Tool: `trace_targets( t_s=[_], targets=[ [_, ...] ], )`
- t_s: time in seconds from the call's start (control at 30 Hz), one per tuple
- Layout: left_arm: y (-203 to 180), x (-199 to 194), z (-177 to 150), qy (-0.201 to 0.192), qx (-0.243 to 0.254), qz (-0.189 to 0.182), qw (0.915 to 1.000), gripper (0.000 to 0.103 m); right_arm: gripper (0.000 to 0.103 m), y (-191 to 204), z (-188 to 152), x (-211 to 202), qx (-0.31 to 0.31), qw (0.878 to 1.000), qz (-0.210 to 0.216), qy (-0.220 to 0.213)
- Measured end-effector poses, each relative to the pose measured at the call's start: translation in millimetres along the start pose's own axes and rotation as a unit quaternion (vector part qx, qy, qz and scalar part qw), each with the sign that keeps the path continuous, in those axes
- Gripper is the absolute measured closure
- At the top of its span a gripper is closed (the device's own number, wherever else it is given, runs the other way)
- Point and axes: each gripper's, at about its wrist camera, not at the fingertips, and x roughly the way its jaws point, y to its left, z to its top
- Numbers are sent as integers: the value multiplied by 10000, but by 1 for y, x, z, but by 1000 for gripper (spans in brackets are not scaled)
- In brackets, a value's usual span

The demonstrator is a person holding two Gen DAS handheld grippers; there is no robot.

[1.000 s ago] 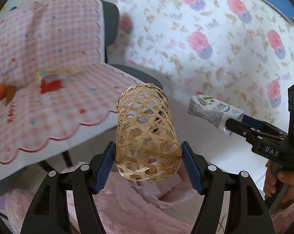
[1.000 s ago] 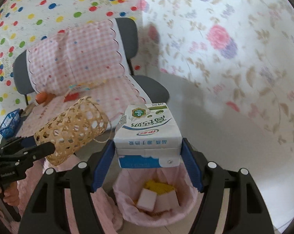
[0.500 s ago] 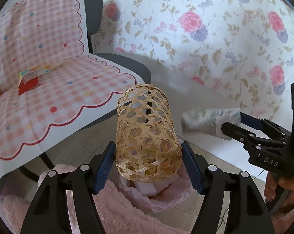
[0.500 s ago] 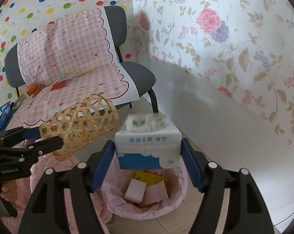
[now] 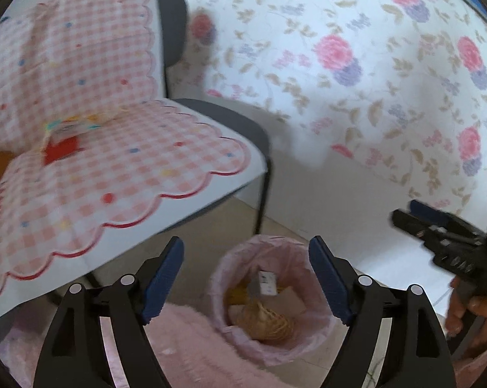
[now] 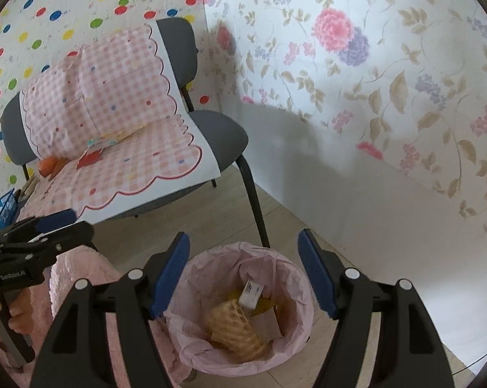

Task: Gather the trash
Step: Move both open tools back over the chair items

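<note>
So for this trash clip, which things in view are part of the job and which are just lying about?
Part of the job:
- trash bin with pink liner
- woven basket inside it
- milk carton inside it
- left gripper, open
- right gripper, open

Just lying about:
- chair with checked cover
- red packet on the seat
- fluffy pink rug
- blue basket

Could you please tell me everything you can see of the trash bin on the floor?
The trash bin is a small round container standing upright on the tiled floor, lined with a thin, crinkled pink plastic bag that folds over its rim. It sits just in front of the chair's leg, with a fluffy pink rug against its side. Inside lie a woven bamboo basket on its side, a white carton, something yellow and what looks like cardboard. Neither gripper touches it.
</note>
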Motion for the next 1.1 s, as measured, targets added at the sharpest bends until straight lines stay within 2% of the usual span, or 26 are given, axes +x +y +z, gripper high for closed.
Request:
trace_targets(
  t_s=[0.13, 0.43, 0.77, 0.93, 1.1],
  targets=[
    [24, -13, -6, -7, -215, 339, 9992, 23, 34, 6, 5, -5, -23, 10000, 11, -80],
    [78, -65, -4, -309, -675, 1037, 9918, 21, 34, 53, 24, -12, -227, 9975, 581, -320],
    [137, -103, 1, -508, -1205, 1732, 9762, 18, 34, 121, 58, 5, -725, 9898, 1145, -442],
    [168, -112, 8, -530, -1426, 2127, 9652, 18, 34, 151, 73, 25, -962, 9866, 1281, -324],
    [194, -114, 21, -532, -1563, 2369, 9574, 18, 36, 177, 90, 48, -1153, 9830, 1419, -187]
  ],
)
